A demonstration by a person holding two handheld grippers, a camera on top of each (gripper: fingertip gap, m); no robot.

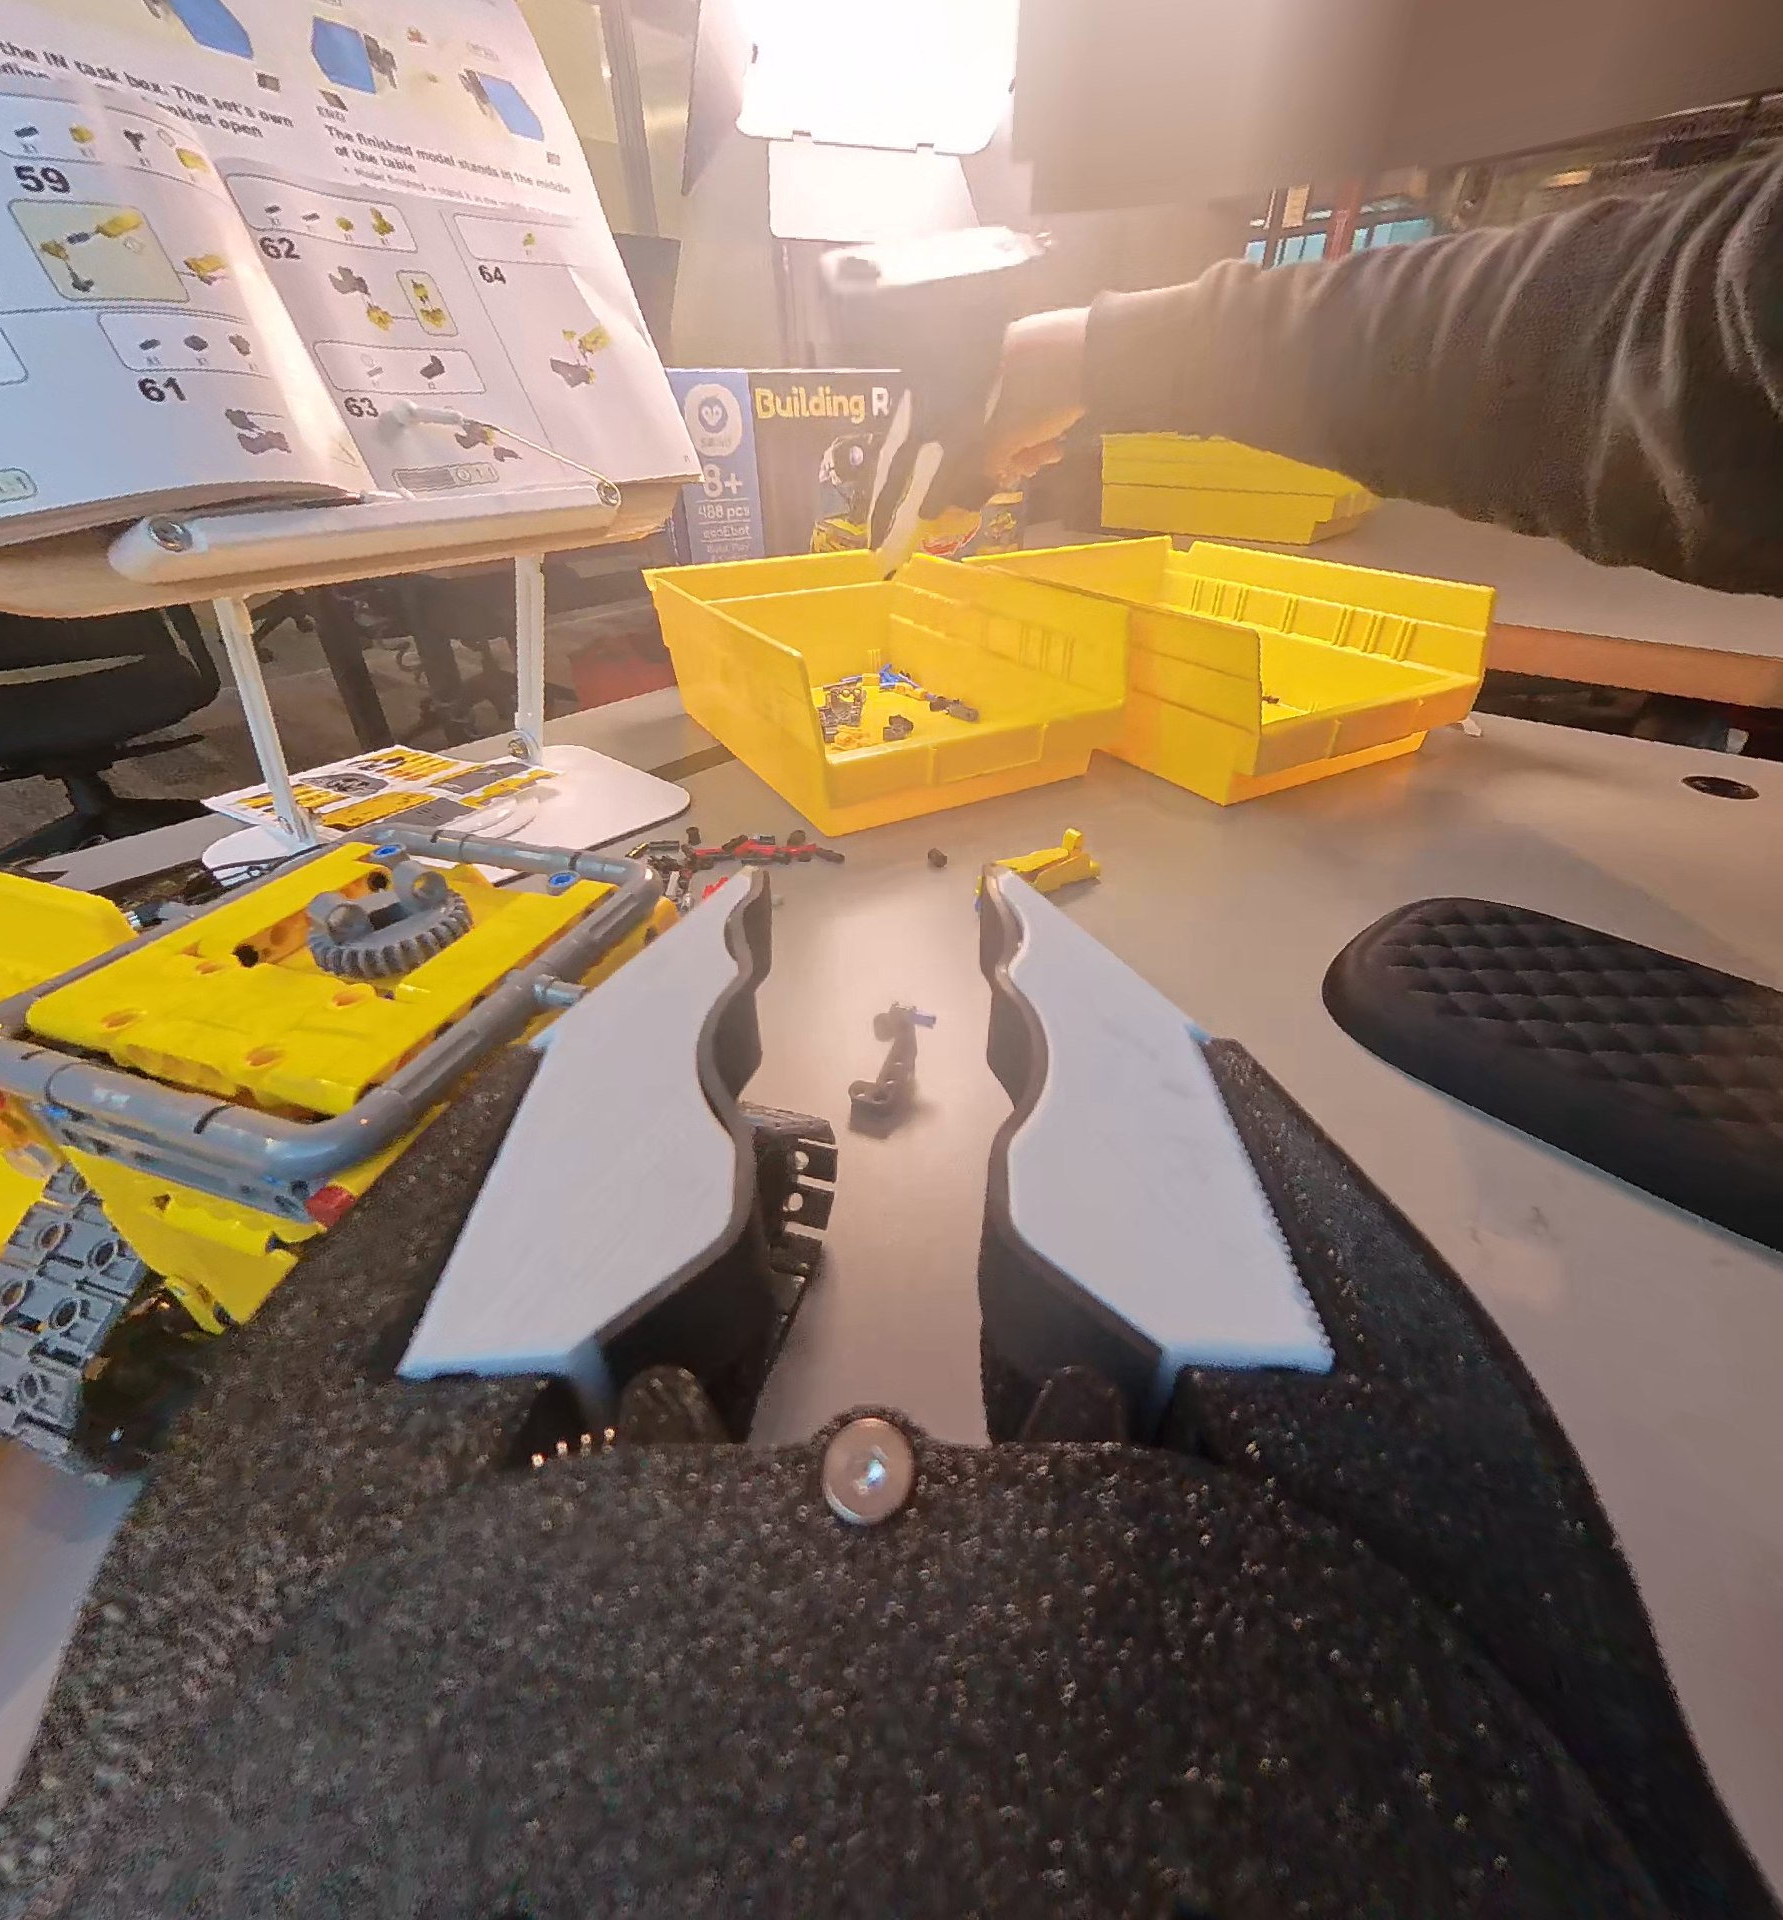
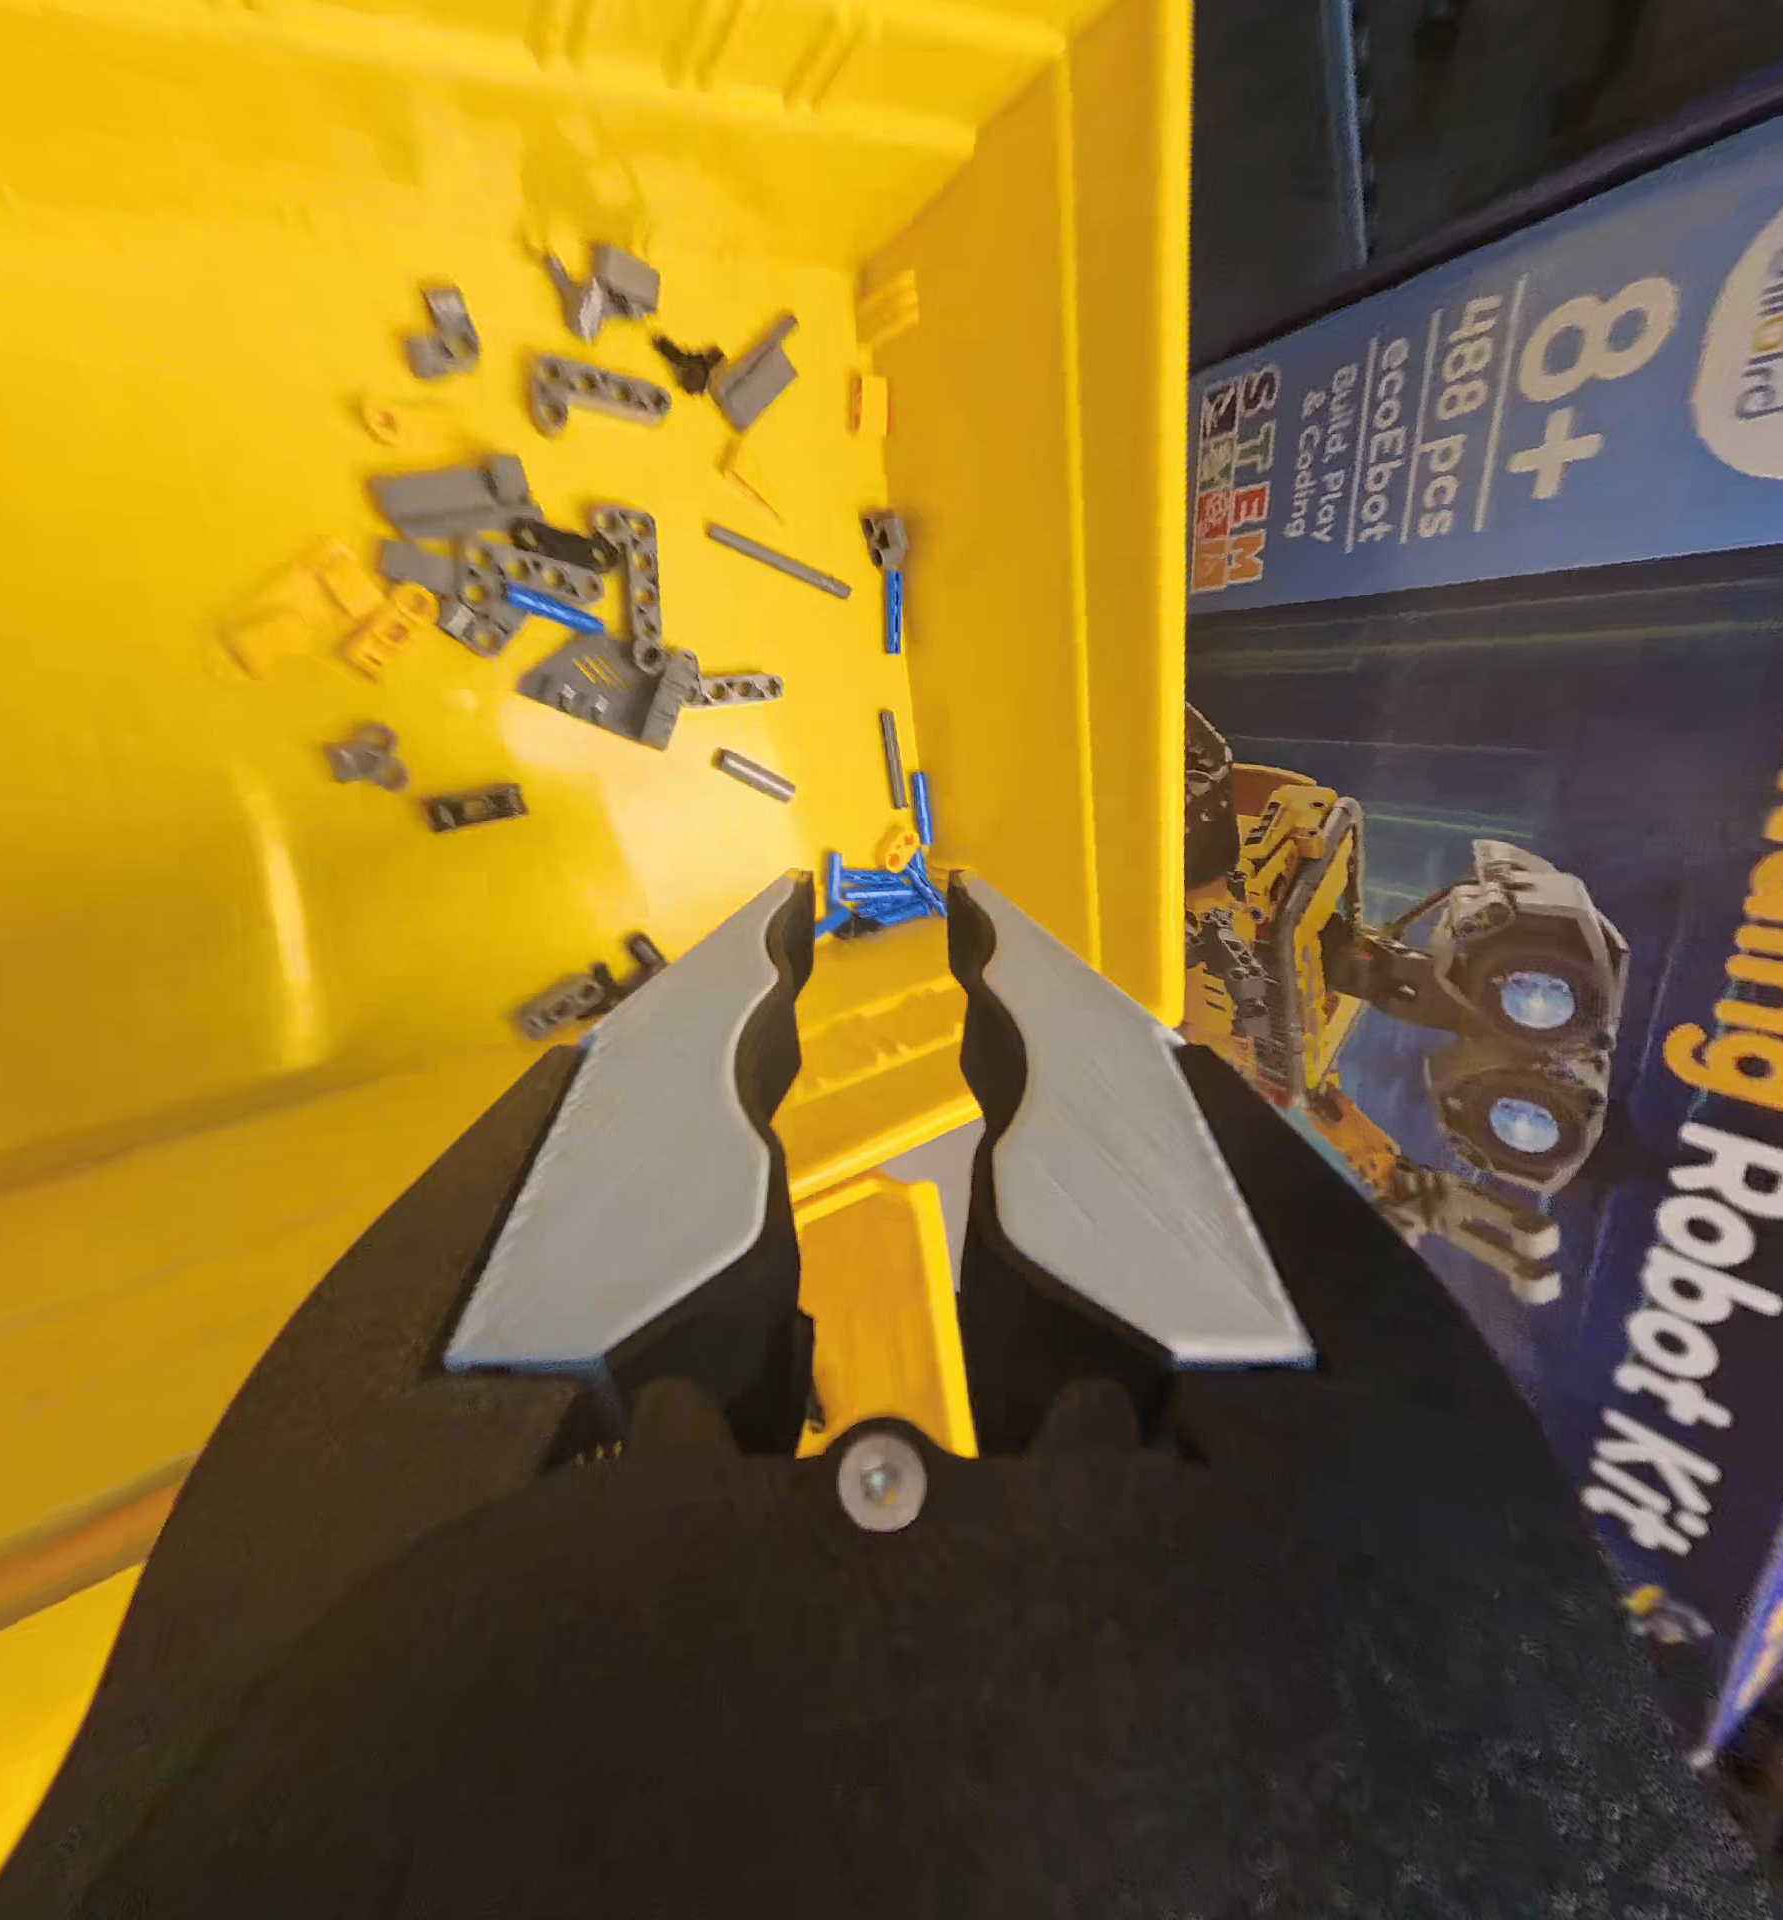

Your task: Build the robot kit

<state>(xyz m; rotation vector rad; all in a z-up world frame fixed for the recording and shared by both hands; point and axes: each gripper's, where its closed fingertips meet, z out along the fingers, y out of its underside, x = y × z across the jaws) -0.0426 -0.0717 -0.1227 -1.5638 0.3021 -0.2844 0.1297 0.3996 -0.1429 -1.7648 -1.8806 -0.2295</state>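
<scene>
The left tool (image 1: 871, 883) hangs low over the tabletop (image 1: 1230, 1039), its fingers apart around a small gray piece (image 1: 892, 1055), beside a yellow tracked model (image 1: 274, 1018). The right tool (image 2: 879, 881), also apart and empty, points into a yellow bin (image 2: 991, 623) at blue pins (image 2: 882, 896), beside a kit box (image 2: 1489, 727).

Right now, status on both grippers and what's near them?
Left gripper open, low over table, small dark grey brick part between its fingers, untouched. Right gripper open, inside yellow bin, tips at blue pins. Yellow tracked model beside left finger.
</scene>
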